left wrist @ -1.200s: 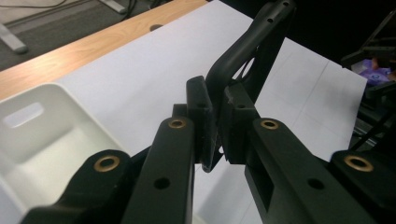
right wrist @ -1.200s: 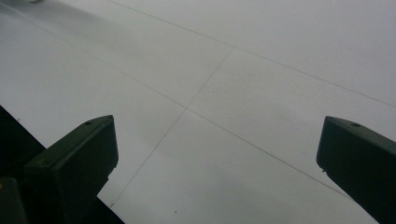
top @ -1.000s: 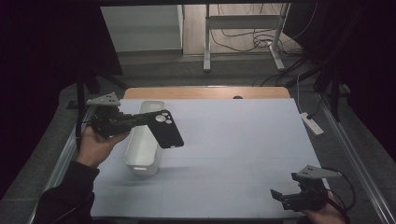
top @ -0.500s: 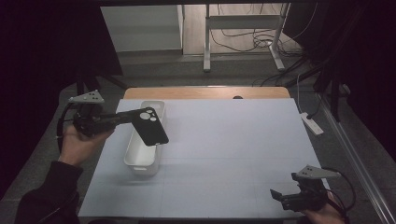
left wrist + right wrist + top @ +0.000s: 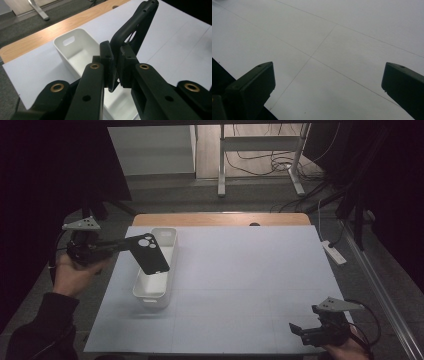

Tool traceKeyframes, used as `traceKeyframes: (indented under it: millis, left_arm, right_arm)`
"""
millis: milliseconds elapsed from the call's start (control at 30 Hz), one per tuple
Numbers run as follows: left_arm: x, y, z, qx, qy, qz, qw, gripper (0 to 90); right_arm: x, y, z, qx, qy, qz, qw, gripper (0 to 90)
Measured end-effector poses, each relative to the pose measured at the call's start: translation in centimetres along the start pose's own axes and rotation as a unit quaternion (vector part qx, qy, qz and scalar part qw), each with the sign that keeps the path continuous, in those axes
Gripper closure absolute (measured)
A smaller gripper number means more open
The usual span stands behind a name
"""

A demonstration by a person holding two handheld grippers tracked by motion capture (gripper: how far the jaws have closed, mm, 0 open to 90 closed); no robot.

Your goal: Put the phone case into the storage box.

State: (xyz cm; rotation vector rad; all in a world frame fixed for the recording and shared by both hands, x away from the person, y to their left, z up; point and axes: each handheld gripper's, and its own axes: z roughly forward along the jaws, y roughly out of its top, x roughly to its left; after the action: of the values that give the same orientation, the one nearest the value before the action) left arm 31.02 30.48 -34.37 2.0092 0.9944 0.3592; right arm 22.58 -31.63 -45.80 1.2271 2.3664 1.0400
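Note:
A black phone case [image 5: 149,253] with round camera cut-outs hangs in the air over the white bin [image 5: 165,236], which lies long-ways near the mat's left edge. My left gripper [image 5: 126,245] is shut on the case's upper corner; the left gripper view has the case [image 5: 135,27] pinched edge-on between the jaws, above the bin [image 5: 75,47], whose visible part holds nothing. At the mat's front right corner my right gripper [image 5: 297,329] rests low and open, and in its own view the gripper [image 5: 328,85] has bare mat between its wide-apart jaws.
A pale blue-white mat [image 5: 240,280] covers most of the wooden table [image 5: 220,219]. A white power strip [image 5: 334,253] lies on the floor off the right side. Metal desk legs and cables [image 5: 260,155] stand beyond the far edge.
My left gripper has drawn back to the left with the phone case, which now hangs over the bin's near-left part. The right gripper has stayed put.

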Motion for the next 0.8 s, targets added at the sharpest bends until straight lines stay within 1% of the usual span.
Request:
traceKeyframes:
  millis: [167, 400, 433, 467, 600, 633, 700, 800]
  left_arm:
    - [0.7, -0.1, 0.6, 0.003, 0.004, 0.002, 1.0000, 83.2]
    - [2.1, -0.1, 2.1, 0.007, 0.009, 0.001, 0.9999, 83.3]
    - [2.3, -0.1, 2.5, 0.008, 0.008, 0.001, 0.9999, 83.3]
    - [2.3, -0.1, 2.5, 0.008, 0.008, 0.001, 0.9999, 83.3]
    - [2.9, 0.0, 3.5, 0.012, 0.011, 0.001, 0.9999, 83.3]
    - [2.9, 0.0, 3.5, 0.012, 0.011, 0.001, 0.9999, 83.2]
    - [3.1, 0.1, 3.9, 0.014, 0.016, 0.006, 0.9998, 83.3]
    - [3.5, 0.2, 4.4, 0.014, 0.018, 0.006, 0.9997, 83.2]
  right_arm:
    - [0.0, 0.0, 0.0, 0.001, 0.001, -0.002, 1.0000, 0.0]
    - [0.0, 0.0, 0.0, 0.002, 0.002, 0.000, 1.0000, 0.0]
    - [0.0, 0.0, 0.0, 0.002, 0.002, 0.000, 1.0000, 0.0]
    - [0.0, 0.0, 0.0, 0.002, 0.002, 0.000, 1.0000, 0.0]
    - [-0.1, 0.0, 0.0, 0.000, 0.000, 0.001, 1.0000, 0.0]
    - [-0.1, 0.0, -0.1, -0.001, 0.000, 0.002, 1.0000, 0.0]
    - [-0.1, 0.0, -0.1, -0.001, 0.001, 0.002, 1.0000, 0.0]
    - [-0.1, 0.0, 0.0, -0.001, 0.002, 0.003, 1.0000, 0.0]
